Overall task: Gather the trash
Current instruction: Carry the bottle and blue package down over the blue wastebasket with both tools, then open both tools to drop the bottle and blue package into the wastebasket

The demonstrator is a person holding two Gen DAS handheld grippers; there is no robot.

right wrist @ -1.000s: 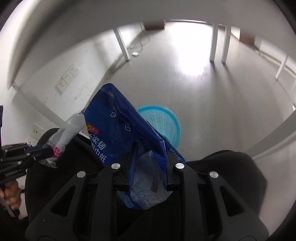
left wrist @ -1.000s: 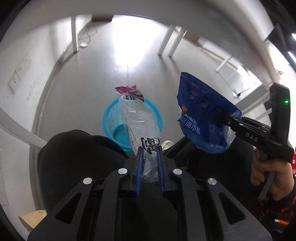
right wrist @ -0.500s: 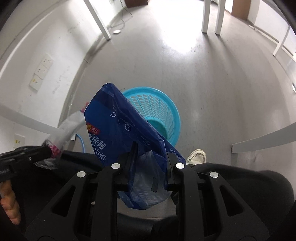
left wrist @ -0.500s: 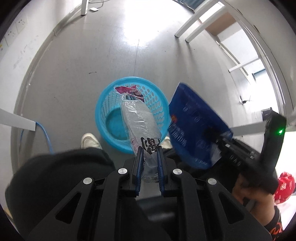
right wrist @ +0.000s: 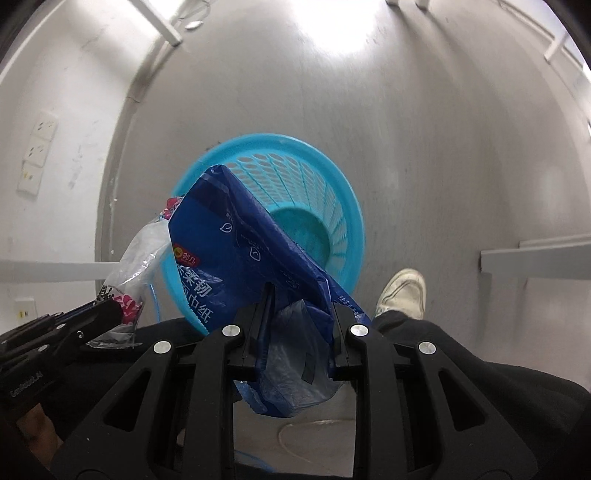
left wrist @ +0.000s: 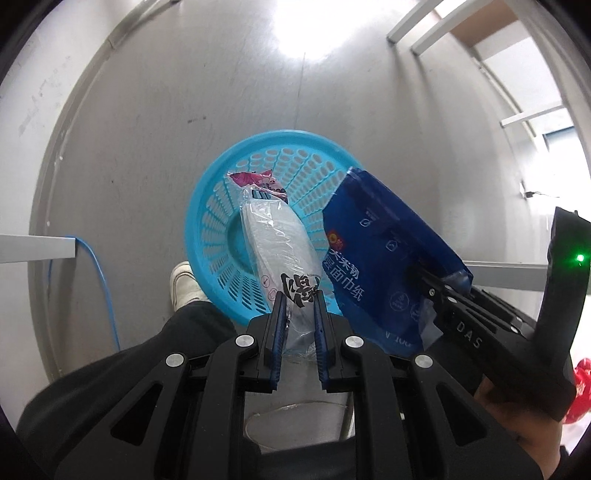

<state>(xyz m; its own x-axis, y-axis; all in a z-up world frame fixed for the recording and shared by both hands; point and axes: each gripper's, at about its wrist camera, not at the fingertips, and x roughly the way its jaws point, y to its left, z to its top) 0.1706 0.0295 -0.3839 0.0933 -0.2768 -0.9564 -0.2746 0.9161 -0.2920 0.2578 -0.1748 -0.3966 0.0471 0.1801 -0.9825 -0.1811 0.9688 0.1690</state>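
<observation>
A round blue plastic waste basket stands on the grey floor below both grippers; it also shows in the right wrist view. My left gripper is shut on a clear plastic wrapper with a pink end, held over the basket. My right gripper is shut on a blue tissue pack wrapper, held over the basket's near rim. The blue wrapper and right gripper show at the right of the left wrist view. The left gripper and clear wrapper show at the left of the right wrist view.
The person's white shoes and dark trousers are next to the basket. A blue cable runs along the left wall. White table legs stand at the far right. Wall sockets are on the left wall.
Both grippers have tilted down and moved closer over the basket, which now fills more of each view. Both wrappers stay held.
</observation>
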